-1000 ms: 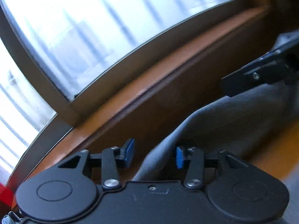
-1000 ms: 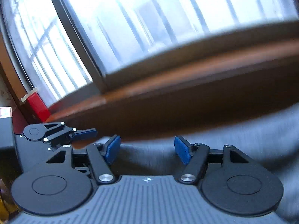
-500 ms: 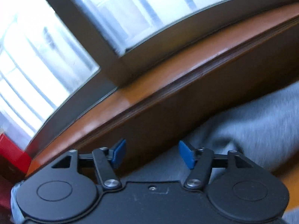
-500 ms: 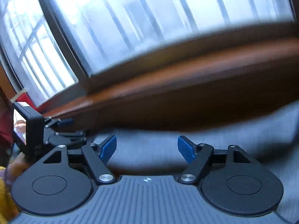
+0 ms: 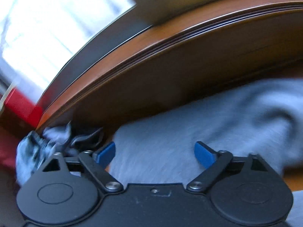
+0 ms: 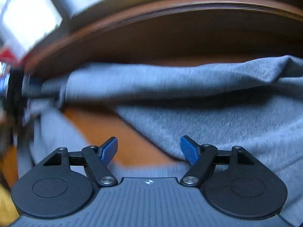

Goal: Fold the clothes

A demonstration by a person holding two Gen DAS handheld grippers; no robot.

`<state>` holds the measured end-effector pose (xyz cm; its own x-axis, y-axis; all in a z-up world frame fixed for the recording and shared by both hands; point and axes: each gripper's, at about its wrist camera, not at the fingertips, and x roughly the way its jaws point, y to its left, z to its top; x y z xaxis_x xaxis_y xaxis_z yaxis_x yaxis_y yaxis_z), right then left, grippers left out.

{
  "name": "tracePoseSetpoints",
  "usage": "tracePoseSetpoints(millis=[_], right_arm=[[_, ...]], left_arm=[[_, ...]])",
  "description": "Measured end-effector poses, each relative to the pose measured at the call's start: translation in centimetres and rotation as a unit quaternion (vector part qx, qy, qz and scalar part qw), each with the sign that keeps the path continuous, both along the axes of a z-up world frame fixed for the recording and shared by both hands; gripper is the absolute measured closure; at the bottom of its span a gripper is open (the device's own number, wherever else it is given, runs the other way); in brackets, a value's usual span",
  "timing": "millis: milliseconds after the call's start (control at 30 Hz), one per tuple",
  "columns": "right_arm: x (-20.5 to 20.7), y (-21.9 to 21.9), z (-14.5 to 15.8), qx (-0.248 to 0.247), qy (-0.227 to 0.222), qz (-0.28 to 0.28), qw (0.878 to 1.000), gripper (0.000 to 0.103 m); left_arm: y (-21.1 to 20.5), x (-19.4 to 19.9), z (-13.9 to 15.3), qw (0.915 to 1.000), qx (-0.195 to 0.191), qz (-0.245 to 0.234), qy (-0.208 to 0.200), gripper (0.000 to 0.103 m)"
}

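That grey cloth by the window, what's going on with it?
A person is folding clothes with a hand-held gripper in each hand. The grey garment lies rumpled on an orange-brown table below a wooden window sill. The left gripper has just been opening its jaws and now stands wide over the cloth without pinching it. The right gripper is open too, above the garment's edge. Neither holds anything.
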<state>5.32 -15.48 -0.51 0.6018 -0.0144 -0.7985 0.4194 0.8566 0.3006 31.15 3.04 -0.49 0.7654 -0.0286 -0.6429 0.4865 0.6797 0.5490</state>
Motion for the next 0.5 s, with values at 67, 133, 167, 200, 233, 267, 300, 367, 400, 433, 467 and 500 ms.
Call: tracePoseSetpoints(millis=[67, 133, 167, 200, 233, 267, 300, 367, 400, 433, 467, 500], right_arm=[[-1.2, 0.8, 0.3, 0.020, 0.024, 0.017, 0.999, 0.027], [-2.4, 1.3, 0.5, 0.041, 0.047, 0.034, 0.997, 0.027], [-2.8, 1.5, 0.5, 0.045, 0.055, 0.034, 0.997, 0.028], [-3.2, 1.6, 0.8, 0.040, 0.053, 0.029, 0.997, 0.028], [-3.6, 1.7, 1.5, 0.028, 0.039, 0.019, 0.999, 0.028], [-3.6, 1.5, 2.0, 0.017, 0.022, 0.007, 1.000, 0.028], [-3.4, 1.2, 2.1, 0.011, 0.011, -0.005, 1.000, 0.027], [-2.5, 0.3, 1.7, 0.005, 0.002, -0.022, 1.000, 0.027], [-1.6, -0.2, 1.1, 0.005, 0.006, -0.023, 1.000, 0.028], [-0.4, -0.8, 0.3, -0.003, 0.007, -0.023, 1.000, 0.029], [0.7, -1.2, 0.2, -0.019, -0.007, -0.028, 0.999, 0.032], [1.7, -1.7, 0.2, -0.036, -0.025, -0.034, 0.998, 0.032]], left_arm=[[1.5, 0.6, 0.1, 0.9997, 0.010, 0.021, -0.002, 0.004], [2.5, 1.0, 0.1, 0.9993, 0.024, 0.029, -0.009, 0.004], [2.7, 1.4, 0.0, 0.9988, 0.034, 0.030, -0.017, 0.003], [2.8, 1.9, -0.1, 0.9982, 0.044, 0.031, -0.026, 0.002], [2.8, 2.4, -0.3, 0.9975, 0.053, 0.033, -0.033, 0.002], [2.6, 3.0, -0.6, 0.9967, 0.061, 0.036, -0.039, 0.001], [2.5, 3.7, -0.9, 0.9960, 0.067, 0.040, -0.043, 0.001], [3.0, 3.8, -0.9, 0.9952, 0.073, 0.047, -0.045, 0.001], [3.2, 4.0, -0.9, 0.9950, 0.074, 0.050, -0.044, 0.001], [3.5, 4.2, -0.8, 0.9948, 0.075, 0.055, -0.043, 0.000], [3.8, 4.5, -0.8, 0.9941, 0.077, 0.063, -0.045, 0.000], [4.3, 4.7, -0.9, 0.9929, 0.078, 0.075, -0.048, 0.000]])
